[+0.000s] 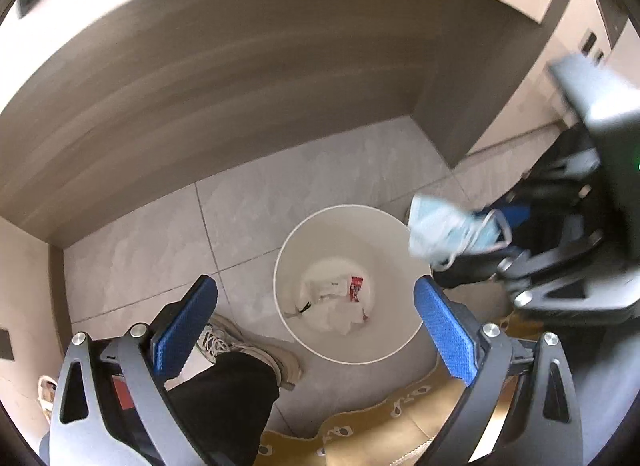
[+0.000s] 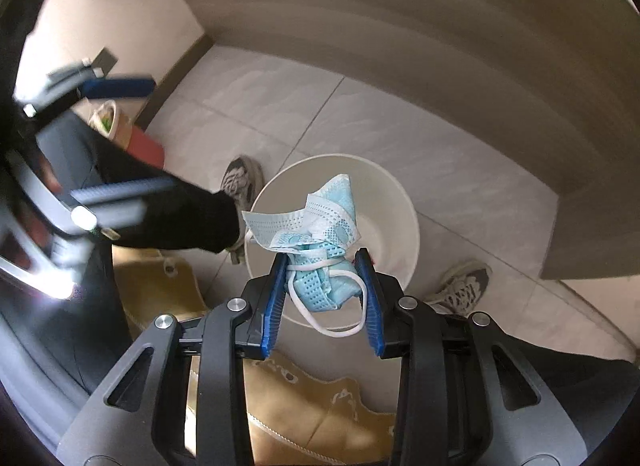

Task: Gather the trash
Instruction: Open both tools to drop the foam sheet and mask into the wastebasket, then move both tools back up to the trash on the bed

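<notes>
A crumpled blue face mask (image 2: 325, 244) is clamped between the blue pads of the right gripper (image 2: 323, 282), held right above the white trash bin (image 2: 404, 205). The left gripper (image 1: 316, 322) is spread wide, nothing held, over the bin's paper scraps (image 1: 336, 306).

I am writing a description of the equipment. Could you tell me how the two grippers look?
Both look alike. The left gripper and right gripper have dark grey to black plastic frames with triangular cut-outs and round silver bolts at the joints. Each finger carries a flat blue pad with a fine ribbed texture. No cables or markings are visible.
</notes>
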Demonstrator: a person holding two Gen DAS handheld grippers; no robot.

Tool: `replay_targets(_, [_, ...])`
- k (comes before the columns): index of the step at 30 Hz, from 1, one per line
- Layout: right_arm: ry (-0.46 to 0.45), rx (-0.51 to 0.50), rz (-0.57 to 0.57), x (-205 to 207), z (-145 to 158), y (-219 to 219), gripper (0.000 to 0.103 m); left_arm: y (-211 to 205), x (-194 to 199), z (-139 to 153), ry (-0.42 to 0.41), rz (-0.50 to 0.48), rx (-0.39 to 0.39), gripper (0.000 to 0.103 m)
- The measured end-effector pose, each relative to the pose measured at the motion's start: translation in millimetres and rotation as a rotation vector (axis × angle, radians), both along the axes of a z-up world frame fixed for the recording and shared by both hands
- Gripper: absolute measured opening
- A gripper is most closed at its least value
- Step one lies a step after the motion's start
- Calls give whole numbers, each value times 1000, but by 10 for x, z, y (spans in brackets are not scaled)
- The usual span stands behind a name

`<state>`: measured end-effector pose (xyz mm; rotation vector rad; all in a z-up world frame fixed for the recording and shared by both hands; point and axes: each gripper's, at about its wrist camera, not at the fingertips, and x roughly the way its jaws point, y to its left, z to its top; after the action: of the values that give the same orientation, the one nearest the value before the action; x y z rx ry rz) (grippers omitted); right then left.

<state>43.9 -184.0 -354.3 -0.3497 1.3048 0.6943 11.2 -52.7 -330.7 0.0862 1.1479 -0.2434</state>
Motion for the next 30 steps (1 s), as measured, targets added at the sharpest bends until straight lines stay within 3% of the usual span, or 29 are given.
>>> replay_targets(1, [1, -4, 8, -7, -28, 33, 33, 45, 0, 30, -5, 16, -10, 97])
replay_targets(2, [5, -6, 13, -6, -53, 60, 42, 81, -2, 51, -11, 32, -15, 97])
replay_targets(3, [12, -6, 12, -3, -72, 81, 69, 110, 4, 57, -12, 46, -17, 97])
replay_targets(5, [6, -2, -12, 21, -77, 81, 98, 142, 24, 60, -8, 74, -19, 97])
replay_targets(11, [-36, -11, -77, 31, -36, 2, 98, 201, 86, 163, -31, 112, -14, 97])
replay_targets(15, [-162, 44, -107, -61, 266, -86, 98, 124, 52, 536, -110, 57, -11, 97])
replay_targets(20, [-303, 210, -158, -152, 992, -373, 98, 33, 57, 1395, -263, -4, -54, 97])
replay_targets(24, [-400, 321, -197, -129, 1711, -705, 98, -39, 250, 2150, -388, -26, -44, 97])
replay_targets(30, [-580, 380, -235, 9, 2732, -1041, 98, -92, 1099, 2913, -397, 50, -86, 97])
